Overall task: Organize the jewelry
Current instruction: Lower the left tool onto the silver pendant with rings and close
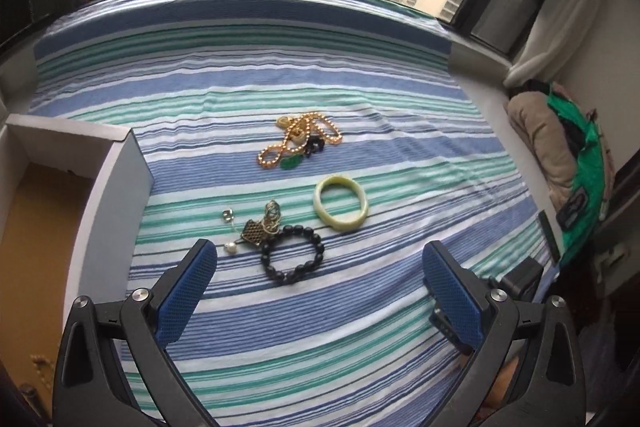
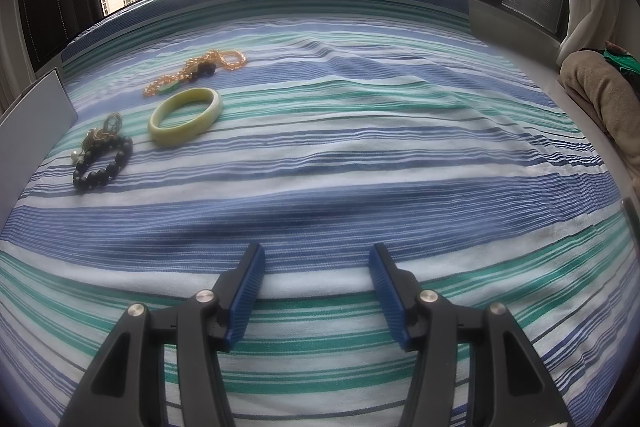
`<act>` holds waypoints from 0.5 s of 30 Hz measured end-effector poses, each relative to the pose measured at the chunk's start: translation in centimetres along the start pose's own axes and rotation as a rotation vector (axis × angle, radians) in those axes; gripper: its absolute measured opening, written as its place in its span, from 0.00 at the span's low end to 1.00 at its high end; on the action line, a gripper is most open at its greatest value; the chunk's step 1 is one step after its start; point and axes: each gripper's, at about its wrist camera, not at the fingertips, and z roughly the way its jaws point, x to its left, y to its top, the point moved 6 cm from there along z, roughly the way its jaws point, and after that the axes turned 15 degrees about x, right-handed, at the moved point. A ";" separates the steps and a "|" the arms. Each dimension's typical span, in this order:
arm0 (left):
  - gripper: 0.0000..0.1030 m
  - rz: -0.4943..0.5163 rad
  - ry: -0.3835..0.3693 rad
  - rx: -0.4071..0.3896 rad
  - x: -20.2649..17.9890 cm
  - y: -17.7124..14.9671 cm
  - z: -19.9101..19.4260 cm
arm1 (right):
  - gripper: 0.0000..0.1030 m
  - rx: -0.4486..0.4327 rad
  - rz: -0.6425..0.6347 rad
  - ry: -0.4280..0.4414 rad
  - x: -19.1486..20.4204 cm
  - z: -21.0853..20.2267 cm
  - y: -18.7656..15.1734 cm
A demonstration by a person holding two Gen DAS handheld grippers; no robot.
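Observation:
On the striped cloth (image 1: 360, 307) lie a black bead bracelet (image 1: 292, 253), a pale green bangle (image 1: 340, 206), a gold bead necklace with green and black pendants (image 1: 300, 143), and a small gold tangle with a pearl earring (image 1: 256, 231). My left gripper (image 1: 320, 263) is open, low over the cloth, its fingers either side of the black bracelet. My right gripper (image 2: 316, 263) is open and empty, well right of the jewelry. In the right wrist view the bracelet (image 2: 102, 163), bangle (image 2: 186, 111) and necklace (image 2: 196, 71) lie far left.
An open white box (image 1: 116, 179) with a yellow-brown inside stands at the cloth's left edge; its wall shows in the right wrist view (image 2: 36, 115). Folded beige and green fabric (image 1: 560, 155) lies at the right. A window runs along the back.

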 end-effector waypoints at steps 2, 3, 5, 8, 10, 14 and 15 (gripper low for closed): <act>0.99 0.002 -0.015 0.037 -0.2 1.0 1.8 | 0.54 0.000 0.000 0.000 0.0 0.0 0.0; 0.99 0.006 0.004 0.060 -0.3 1.3 3.1 | 0.54 0.000 0.000 0.000 0.0 0.0 0.0; 0.95 0.015 0.069 0.099 0.0 1.5 5.8 | 0.54 0.000 0.000 0.000 0.0 0.0 0.0; 0.79 0.043 0.179 0.165 0.8 1.7 9.5 | 0.54 0.000 0.000 0.001 0.0 0.0 0.0; 0.78 0.021 0.232 0.178 1.9 2.1 11.0 | 0.54 0.000 0.000 0.001 0.0 0.0 0.0; 0.72 -0.060 0.208 0.190 3.9 3.2 13.3 | 0.54 0.001 0.000 0.000 0.0 0.0 0.0; 0.70 -0.060 0.211 0.198 4.0 3.3 13.8 | 0.54 0.001 0.000 0.000 0.0 0.0 0.0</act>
